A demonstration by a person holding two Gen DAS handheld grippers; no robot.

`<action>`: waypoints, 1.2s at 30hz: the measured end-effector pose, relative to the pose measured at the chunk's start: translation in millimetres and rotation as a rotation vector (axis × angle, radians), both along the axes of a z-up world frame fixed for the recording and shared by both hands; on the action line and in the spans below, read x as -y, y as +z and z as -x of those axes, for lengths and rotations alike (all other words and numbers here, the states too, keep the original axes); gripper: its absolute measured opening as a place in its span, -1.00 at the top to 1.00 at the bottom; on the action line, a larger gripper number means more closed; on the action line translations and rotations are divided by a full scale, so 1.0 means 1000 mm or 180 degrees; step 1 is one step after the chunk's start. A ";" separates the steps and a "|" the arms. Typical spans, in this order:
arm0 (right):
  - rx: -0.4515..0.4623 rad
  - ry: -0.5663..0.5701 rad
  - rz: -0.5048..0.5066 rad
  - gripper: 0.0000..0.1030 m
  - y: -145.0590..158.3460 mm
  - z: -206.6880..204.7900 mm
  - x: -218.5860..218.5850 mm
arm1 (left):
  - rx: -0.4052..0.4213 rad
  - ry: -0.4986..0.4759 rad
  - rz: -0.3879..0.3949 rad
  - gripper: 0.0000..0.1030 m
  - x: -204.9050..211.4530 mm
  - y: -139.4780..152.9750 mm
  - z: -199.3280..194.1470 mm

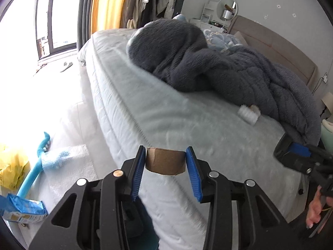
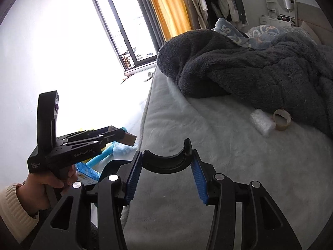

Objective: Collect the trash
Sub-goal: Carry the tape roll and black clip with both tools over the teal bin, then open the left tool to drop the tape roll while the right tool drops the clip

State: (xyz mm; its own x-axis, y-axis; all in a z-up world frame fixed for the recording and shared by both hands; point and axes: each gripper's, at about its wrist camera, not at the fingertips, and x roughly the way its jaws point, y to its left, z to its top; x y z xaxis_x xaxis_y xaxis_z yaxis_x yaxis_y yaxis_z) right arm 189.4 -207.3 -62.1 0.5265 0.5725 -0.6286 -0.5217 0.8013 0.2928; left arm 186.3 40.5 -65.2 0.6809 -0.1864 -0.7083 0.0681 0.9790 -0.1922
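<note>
My left gripper point(image 1: 165, 162) is shut on a brown cardboard tube point(image 1: 165, 162) and holds it in the air over the bed's near edge. In the right wrist view the left gripper point(image 2: 124, 138) shows at the left with the tube point(image 2: 130, 139) at its tip. My right gripper point(image 2: 167, 162) is shut on a curved black plastic piece point(image 2: 166, 162) above the mattress; it also shows at the right edge of the left wrist view point(image 1: 295, 152). On the pale bed point(image 2: 187, 177) lie a white bubble-wrap wad point(image 2: 262, 123) and a brown tape ring point(image 2: 282, 119). The wad point(image 1: 248, 114) also shows in the left wrist view.
A dark grey fleece blanket point(image 1: 218, 68) is heaped on the far half of the bed. On the floor to the left lie a yellow bag point(image 1: 12, 166), a blue-handled tool point(image 1: 35, 166), a light blue cloth point(image 1: 56, 158) and a blue packet point(image 1: 22, 208). A headboard point(image 1: 281, 48) stands at the right.
</note>
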 end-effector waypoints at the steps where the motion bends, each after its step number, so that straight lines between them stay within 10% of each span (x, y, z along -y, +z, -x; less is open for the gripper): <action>1: 0.0006 0.0002 -0.0007 0.07 0.001 0.002 -0.002 | -0.0033 0.0015 -0.0015 0.18 -0.002 -0.003 0.002; 36: -0.0224 0.0643 0.0159 0.06 -0.031 0.024 -0.150 | -0.1869 0.0418 0.0083 0.18 -0.110 -0.158 0.039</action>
State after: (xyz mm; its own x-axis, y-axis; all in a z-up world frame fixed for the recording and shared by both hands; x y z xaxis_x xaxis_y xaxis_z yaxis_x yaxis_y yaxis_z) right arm 165.0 -57.3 -93.3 0.3582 0.6291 -0.6898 -0.6528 0.6970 0.2967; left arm 147.4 150.6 -223.1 0.1958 -0.1496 -0.9692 -0.1779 0.9665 -0.1851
